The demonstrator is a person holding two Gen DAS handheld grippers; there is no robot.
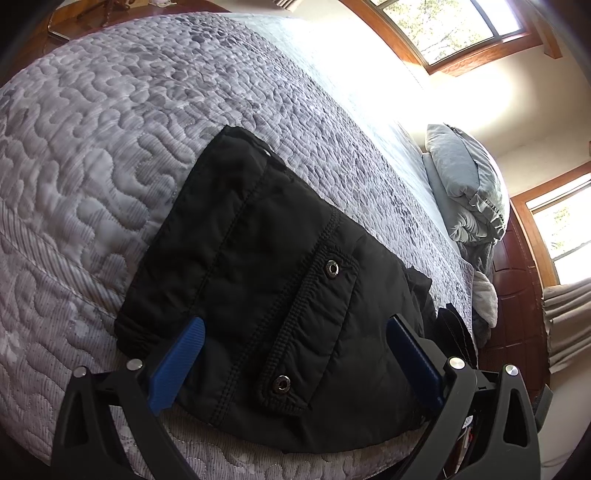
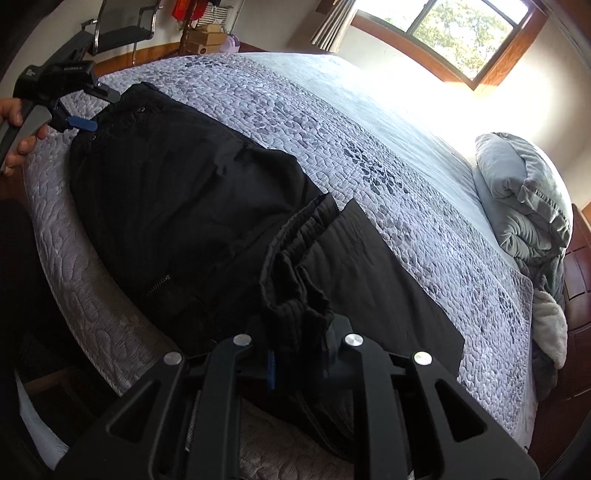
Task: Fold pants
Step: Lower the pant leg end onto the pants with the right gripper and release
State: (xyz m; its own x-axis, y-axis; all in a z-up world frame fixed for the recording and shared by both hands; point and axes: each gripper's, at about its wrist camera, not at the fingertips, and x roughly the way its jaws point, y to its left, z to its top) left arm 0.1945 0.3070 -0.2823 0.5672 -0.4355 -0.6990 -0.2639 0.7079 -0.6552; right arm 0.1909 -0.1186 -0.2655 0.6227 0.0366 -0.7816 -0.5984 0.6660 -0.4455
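Observation:
Black pants [image 2: 177,206] lie along the near edge of a bed with a grey quilted cover [image 2: 332,122]. In the left wrist view I see one end of the pants [image 1: 266,280], with a flap and two metal snaps. My left gripper [image 1: 295,332] is open, its blue fingers [image 1: 181,358] spread over that end, touching nothing I can see. It also shows in the right wrist view [image 2: 79,122] at the pants' far end. My right gripper [image 2: 297,354] is shut on a bunched ribbed edge of the pants [image 2: 295,291], lifted slightly.
Grey pillows and a rolled blanket [image 2: 524,199] sit at the head of the bed on the right. A wooden headboard [image 1: 513,295] stands beyond them. Windows [image 2: 461,33] are on the far wall. A chair [image 2: 122,29] and boxes stand past the bed's foot.

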